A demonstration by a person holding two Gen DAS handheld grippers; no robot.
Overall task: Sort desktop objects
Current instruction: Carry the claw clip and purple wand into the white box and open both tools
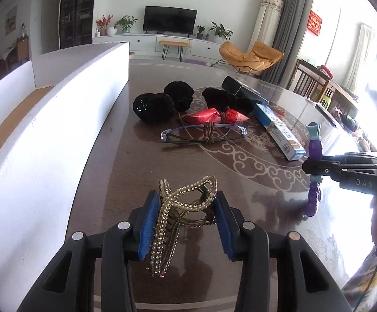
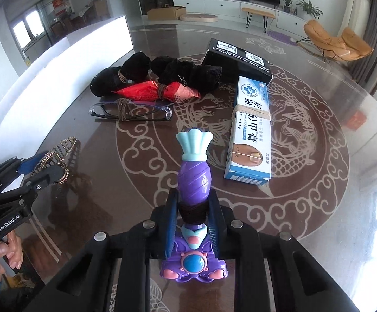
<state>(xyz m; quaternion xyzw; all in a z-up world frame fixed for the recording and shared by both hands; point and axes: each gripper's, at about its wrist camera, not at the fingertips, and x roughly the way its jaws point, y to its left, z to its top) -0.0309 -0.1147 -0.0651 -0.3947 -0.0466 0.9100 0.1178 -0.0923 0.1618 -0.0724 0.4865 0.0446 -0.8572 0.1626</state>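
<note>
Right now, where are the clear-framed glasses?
In the right wrist view the glasses lie left of centre on the table, just in front of the red packet and left of the cream box.

Gold pearl hair claw (image 1: pixel 180 215) pinched upright, off table; purple toy wand (image 2: pixel 194 179) clamped at waist.

left gripper (image 2: pixel 55 166): "GenRobot.AI" | right gripper (image 1: pixel 312 167): "DAS" | cream box (image 2: pixel 250 130): "NAIL CREAM"

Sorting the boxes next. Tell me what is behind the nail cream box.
A black carton lies just behind the nail cream box, touching or nearly so. What the carton hides cannot be seen.
</note>
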